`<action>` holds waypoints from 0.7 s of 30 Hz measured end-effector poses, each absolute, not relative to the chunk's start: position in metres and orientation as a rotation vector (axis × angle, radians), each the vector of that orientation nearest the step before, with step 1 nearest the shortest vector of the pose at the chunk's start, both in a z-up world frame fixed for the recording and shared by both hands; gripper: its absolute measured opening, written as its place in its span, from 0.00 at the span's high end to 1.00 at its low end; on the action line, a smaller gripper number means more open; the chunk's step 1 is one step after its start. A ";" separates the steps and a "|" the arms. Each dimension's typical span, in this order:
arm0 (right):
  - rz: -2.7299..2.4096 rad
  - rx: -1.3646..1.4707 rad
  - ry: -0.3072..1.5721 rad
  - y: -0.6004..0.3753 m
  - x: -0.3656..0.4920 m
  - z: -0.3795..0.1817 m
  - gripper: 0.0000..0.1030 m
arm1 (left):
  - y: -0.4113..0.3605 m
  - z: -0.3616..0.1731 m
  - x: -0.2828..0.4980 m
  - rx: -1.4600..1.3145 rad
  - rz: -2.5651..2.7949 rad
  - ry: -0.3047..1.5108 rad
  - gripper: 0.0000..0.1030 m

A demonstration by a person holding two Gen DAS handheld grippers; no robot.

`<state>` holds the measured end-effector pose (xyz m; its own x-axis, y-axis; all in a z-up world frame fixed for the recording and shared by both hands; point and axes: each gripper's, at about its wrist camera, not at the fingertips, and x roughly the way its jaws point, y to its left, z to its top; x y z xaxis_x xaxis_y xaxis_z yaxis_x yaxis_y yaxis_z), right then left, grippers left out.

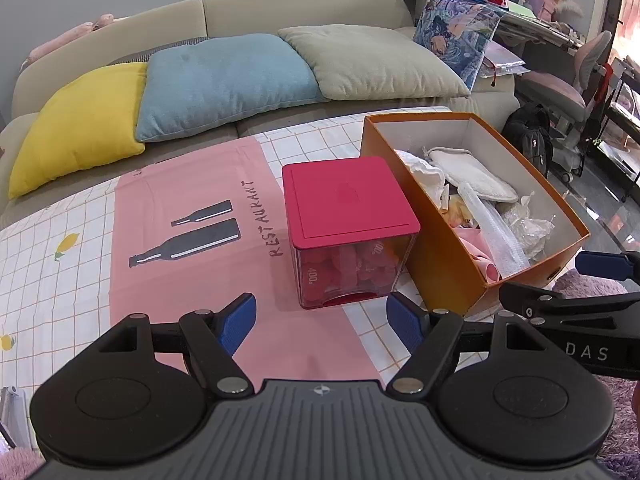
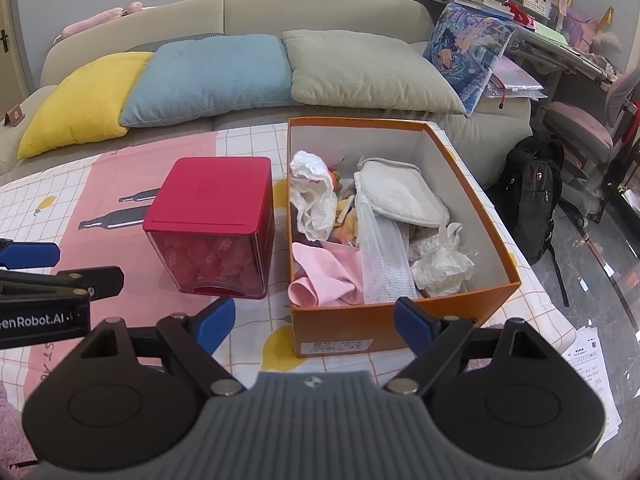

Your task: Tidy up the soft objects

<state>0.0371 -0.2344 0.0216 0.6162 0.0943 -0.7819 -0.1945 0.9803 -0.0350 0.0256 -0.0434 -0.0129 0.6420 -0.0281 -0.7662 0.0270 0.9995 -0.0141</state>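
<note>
Right wrist view: a beige sofa [image 2: 320, 12] fills the back, padded, with three plump square cushions lying along its seat, yellow [image 2: 80, 100], blue [image 2: 208, 76] and grey-green [image 2: 368, 72]. Before it the table [image 2: 248, 140] wears a smooth cloth, white checks around a pink panel printed with bottles. On the cloth stands an open orange cardboard shoebox [image 2: 384, 324], rectangular and white inside, holding the soft objects: a flat white terry mitt [image 2: 400, 196], a crumpled white cloth [image 2: 312, 200], a folded pink cloth [image 2: 324, 272], a strip of bubble wrap [image 2: 380, 252] and crinkled clear plastic [image 2: 440, 264]. Just beside its left wall sits a clear plastic cube with a red lid [image 2: 208, 196], packed with red pieces. The right hand-held gripper [image 2: 316, 322] tilts down at the box's near end, blue pads wide apart, gripping nothing. The left hand-held gripper [image 1: 322, 322] angles down likewise before the cube, jaws spread and empty.
</note>
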 end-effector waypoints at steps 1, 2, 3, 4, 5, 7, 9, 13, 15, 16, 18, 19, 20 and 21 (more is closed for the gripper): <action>0.167 -0.121 0.893 -0.234 0.037 0.021 0.17 | -0.043 -0.013 0.026 -0.003 -0.032 0.873 0.15; 0.166 -0.122 0.894 -0.234 0.037 0.021 0.17 | -0.043 -0.013 0.026 -0.003 -0.033 0.872 0.15; 0.166 -0.123 0.894 -0.234 0.037 0.021 0.17 | -0.043 -0.013 0.026 -0.002 -0.033 0.871 0.15; 0.166 -0.124 0.894 -0.234 0.037 0.021 0.18 | -0.043 -0.013 0.025 -0.001 -0.032 0.869 0.15; 0.166 -0.124 0.894 -0.233 0.037 0.021 0.17 | -0.043 -0.013 0.025 0.000 -0.031 0.867 0.15; 0.168 -0.128 0.894 -0.233 0.037 0.021 0.17 | -0.043 -0.013 0.025 0.000 -0.031 0.866 0.15; 0.170 -0.129 0.895 -0.233 0.037 0.021 0.17 | -0.043 -0.013 0.025 0.000 -0.031 0.866 0.15; 0.172 -0.130 0.898 -0.232 0.037 0.020 0.17 | -0.042 -0.013 0.025 -0.002 -0.028 0.866 0.15; 0.173 -0.132 0.898 -0.232 0.037 0.020 0.17 | -0.042 -0.013 0.025 -0.002 -0.026 0.864 0.15; 0.174 -0.133 0.898 -0.232 0.037 0.020 0.17 | -0.042 -0.013 0.025 -0.002 -0.026 0.864 0.15; 0.176 -0.135 0.898 -0.231 0.037 0.020 0.17 | -0.042 -0.013 0.025 -0.003 -0.026 0.864 0.15; 0.177 -0.136 0.899 -0.231 0.037 0.020 0.17 | -0.042 -0.013 0.025 -0.003 -0.026 0.865 0.15; 0.178 -0.137 0.899 -0.231 0.037 0.020 0.17 | -0.042 -0.013 0.025 -0.003 -0.026 0.865 0.15; 0.178 -0.138 0.899 -0.230 0.037 0.019 0.17 | -0.042 -0.013 0.025 -0.002 -0.026 0.866 0.15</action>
